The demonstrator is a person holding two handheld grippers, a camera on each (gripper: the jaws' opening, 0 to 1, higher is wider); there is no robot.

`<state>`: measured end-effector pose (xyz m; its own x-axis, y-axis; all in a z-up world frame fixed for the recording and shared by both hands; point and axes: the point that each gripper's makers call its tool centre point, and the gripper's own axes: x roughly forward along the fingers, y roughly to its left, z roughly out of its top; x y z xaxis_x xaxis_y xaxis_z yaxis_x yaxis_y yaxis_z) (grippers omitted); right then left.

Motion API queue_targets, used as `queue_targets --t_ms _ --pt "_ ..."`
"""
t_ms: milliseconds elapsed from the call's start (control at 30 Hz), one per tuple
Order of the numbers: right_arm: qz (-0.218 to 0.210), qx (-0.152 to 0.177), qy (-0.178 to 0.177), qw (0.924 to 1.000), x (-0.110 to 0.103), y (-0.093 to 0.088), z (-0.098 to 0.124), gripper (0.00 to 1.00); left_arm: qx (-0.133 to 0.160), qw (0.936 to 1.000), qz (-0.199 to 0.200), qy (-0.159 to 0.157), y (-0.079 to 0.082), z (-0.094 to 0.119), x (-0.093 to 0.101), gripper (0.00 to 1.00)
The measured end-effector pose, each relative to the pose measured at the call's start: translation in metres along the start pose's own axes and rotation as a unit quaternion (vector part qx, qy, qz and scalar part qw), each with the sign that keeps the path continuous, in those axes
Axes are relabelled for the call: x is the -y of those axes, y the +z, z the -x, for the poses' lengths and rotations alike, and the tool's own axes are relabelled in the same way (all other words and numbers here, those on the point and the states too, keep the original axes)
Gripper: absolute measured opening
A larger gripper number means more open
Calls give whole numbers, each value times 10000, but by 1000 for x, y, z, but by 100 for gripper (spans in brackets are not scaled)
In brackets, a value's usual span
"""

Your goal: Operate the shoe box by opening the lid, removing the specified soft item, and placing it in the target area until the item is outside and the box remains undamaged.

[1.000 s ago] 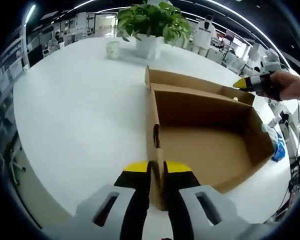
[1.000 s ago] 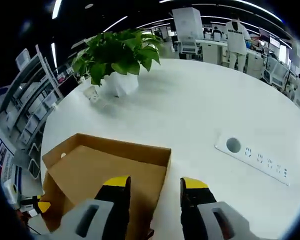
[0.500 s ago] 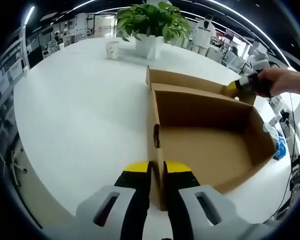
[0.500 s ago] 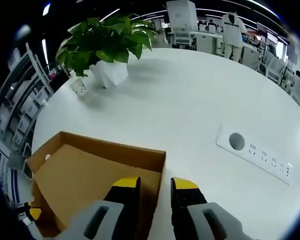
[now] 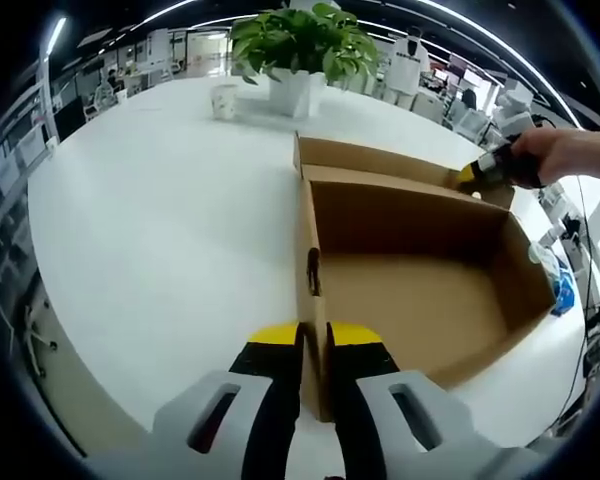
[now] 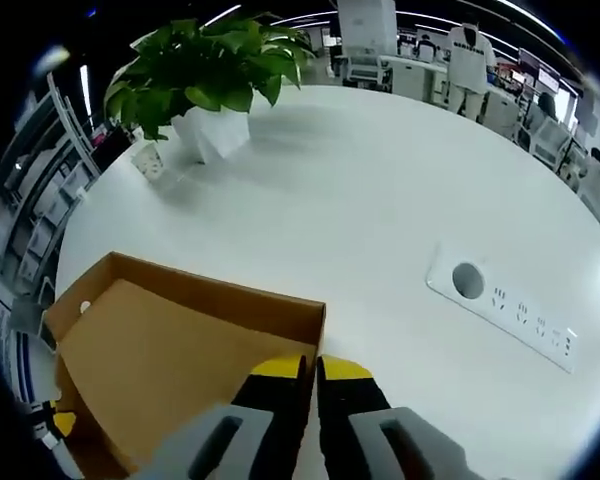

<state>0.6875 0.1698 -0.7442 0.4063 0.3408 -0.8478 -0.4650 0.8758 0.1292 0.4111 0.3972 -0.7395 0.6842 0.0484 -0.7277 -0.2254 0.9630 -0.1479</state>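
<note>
While both grippers pinch thin cardboard, we treat the shoe box [image 5: 410, 270] as light and crushable. Left gripper [image 5: 314, 338] clamps the near wall at 6 o'clock; right gripper [image 6: 311, 368] clamps the lid [image 6: 170, 345] edge. Soft item unseen, box interior looks bare.

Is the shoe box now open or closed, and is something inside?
Open: the shoe box shows its bare cardboard floor, with its lid folded back. Nothing visible inside.
</note>
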Motion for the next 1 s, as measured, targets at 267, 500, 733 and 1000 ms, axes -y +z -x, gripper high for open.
queue_targets --t_ms 267,500,733,1000 --pt "51 100 -18 9999 -1 7 10 0 -6 10000 -77 39 0 0 0 7" --pt "99 255 -16 9996 3 16 20 0 -11 9998 -150 92 0 0 0 6" --pt "197 426 10 9989 3 24 36 0 -16 9996 -217 188 0 0 -2 5" --pt "314 586 4 9978 -1 27 54 0 -37 9991 -322 259 0 0 -2 4"
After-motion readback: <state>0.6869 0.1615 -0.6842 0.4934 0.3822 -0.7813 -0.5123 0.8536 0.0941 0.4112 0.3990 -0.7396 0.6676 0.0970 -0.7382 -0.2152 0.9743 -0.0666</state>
